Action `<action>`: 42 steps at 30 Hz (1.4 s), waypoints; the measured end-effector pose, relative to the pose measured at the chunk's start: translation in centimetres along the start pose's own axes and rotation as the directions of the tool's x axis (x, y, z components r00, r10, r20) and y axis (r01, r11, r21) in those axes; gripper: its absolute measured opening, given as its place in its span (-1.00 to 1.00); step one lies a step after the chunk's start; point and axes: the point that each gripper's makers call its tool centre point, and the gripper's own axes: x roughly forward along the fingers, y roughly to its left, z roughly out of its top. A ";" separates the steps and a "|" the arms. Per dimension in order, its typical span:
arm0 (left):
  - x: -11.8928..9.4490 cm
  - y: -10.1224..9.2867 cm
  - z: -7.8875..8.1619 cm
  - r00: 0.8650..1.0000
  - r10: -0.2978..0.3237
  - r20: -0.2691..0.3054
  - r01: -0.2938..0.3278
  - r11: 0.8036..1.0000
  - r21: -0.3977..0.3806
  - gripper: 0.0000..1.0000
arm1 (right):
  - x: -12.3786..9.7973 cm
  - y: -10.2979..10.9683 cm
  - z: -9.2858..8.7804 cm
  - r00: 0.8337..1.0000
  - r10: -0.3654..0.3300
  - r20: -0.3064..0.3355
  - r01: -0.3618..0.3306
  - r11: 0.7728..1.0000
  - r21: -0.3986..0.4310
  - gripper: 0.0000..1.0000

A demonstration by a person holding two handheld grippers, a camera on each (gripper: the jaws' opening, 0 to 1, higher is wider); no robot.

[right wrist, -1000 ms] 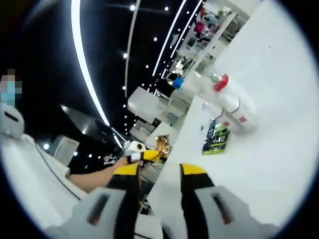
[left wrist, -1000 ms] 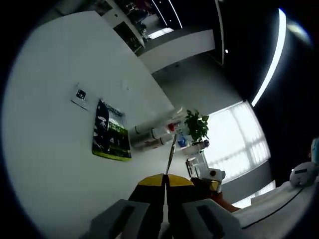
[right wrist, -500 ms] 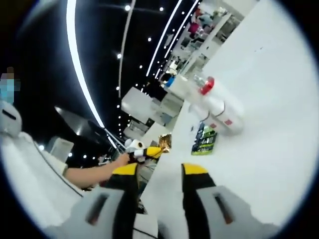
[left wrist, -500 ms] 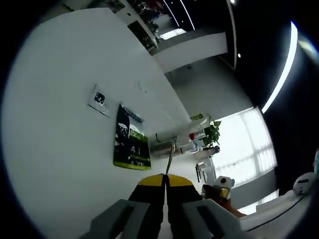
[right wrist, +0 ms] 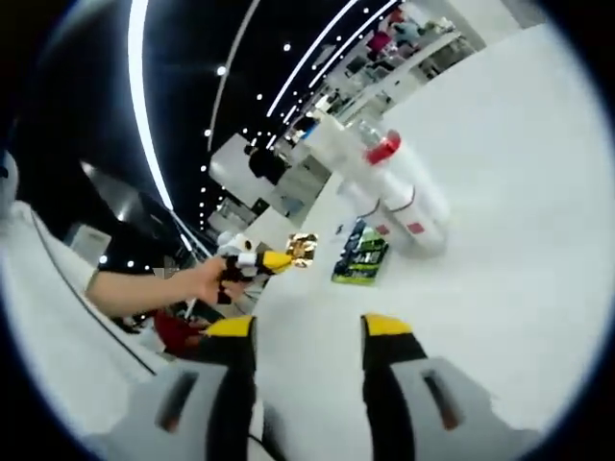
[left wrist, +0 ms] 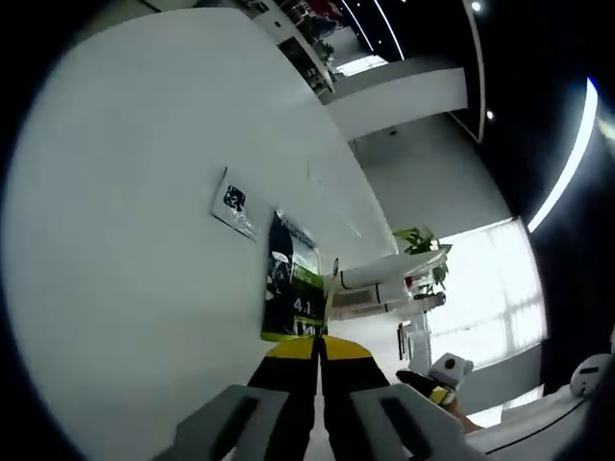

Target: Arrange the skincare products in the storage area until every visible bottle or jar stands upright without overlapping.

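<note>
My left gripper (left wrist: 318, 348) is shut on a thin sachet (left wrist: 329, 296), which rises edge-on from its jaws. In the right gripper view that gripper (right wrist: 258, 261) comes in from the left in a person's hand (right wrist: 187, 283), and the sachet (right wrist: 304, 248) shows gold foil. White bottles (right wrist: 408, 197), one with a red collar (right wrist: 382, 147), appear to stand together on the white table (right wrist: 519, 250); they show again as white bottles (left wrist: 384, 283) past the sachet. A dark green packet (left wrist: 290, 290) lies flat beside them, the same green packet (right wrist: 360, 255). My right gripper (right wrist: 307, 331) is open and holds nothing.
A small printed card (left wrist: 235, 204) lies on the table (left wrist: 125, 240) beyond the packet. A potted plant (left wrist: 423, 240) stands by a bright window behind the bottles. Shelving and ceiling lights fill the background. The other gripper (left wrist: 445, 373) shows at lower right.
Both cameras have swung. In the left gripper view the packet, card and bottles now sit lower and further right, closer to the jaws. Neither gripper's state has changed.
</note>
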 end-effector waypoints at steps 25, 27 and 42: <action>1.8 5.0 1.8 0.983 0.167 -0.075 -0.175 0.977 -0.119 -1.00 | -0.7 -2.3 1.5 0.999 -0.049 0.006 0.049 0.998 0.045 -0.16; 1.8 5.1 2.0 0.982 0.174 -0.072 -0.181 0.976 -0.120 -1.00 | -0.7 -2.3 1.5 0.999 -0.050 0.005 0.050 0.998 0.046 -0.16; 1.5 6.8 1.9 0.944 0.300 -0.139 -0.311 0.948 -0.070 -0.98 | -0.4 -2.6 1.5 0.999 -0.050 0.008 0.049 0.997 0.062 -0.16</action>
